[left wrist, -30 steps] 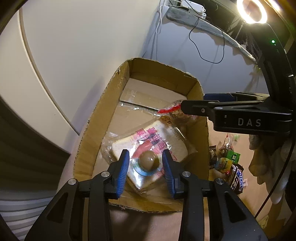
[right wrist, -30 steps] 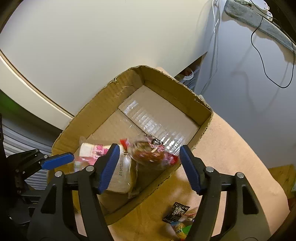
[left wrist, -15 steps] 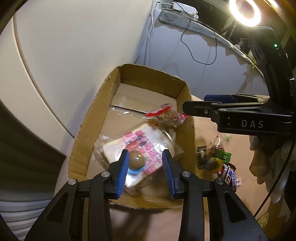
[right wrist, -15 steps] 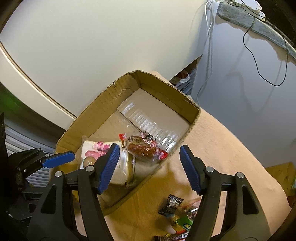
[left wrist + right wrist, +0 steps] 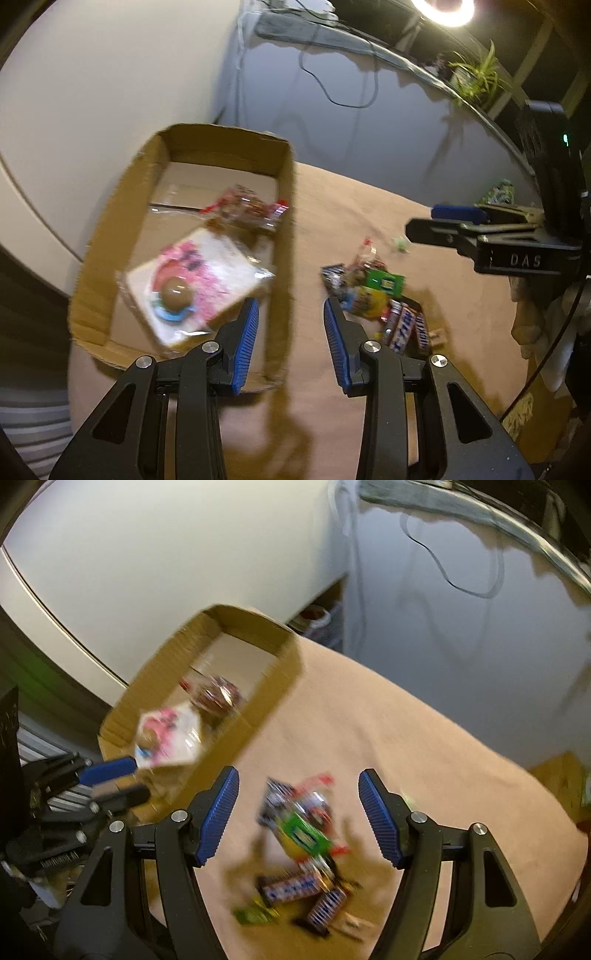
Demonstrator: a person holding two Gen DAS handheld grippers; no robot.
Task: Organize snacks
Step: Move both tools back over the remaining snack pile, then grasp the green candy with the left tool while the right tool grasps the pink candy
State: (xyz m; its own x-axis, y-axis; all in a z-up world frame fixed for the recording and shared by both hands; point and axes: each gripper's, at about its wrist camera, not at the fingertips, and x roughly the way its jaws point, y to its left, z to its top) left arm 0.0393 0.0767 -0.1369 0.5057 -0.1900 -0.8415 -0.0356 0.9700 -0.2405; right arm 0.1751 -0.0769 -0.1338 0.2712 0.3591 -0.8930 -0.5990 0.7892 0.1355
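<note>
"DAS" is printed on the right gripper point(image 5: 458, 221), whose fingers, like those of the left gripper point(image 5: 291, 332), stand apart and empty, while the cardboard box point(image 5: 284, 236) ahead-left of the left gripper holds a pink-printed bread packet point(image 5: 218, 269) and a red-edged pastry bag point(image 5: 243, 206), and the blurred snack pile point(image 5: 303, 834), seemingly Snickers bars among it, lies on the worktop point(image 5: 406, 738) between the right gripper's fingers.

Glowing ring light point(image 5: 443, 9) far ahead, upper right of tongs. Pale curved wall point(image 5: 110, 81) ahead-left; black cable point(image 5: 332, 99) down grey wall point(image 5: 406, 140); green spiky plant point(image 5: 480, 79) on shelf.
</note>
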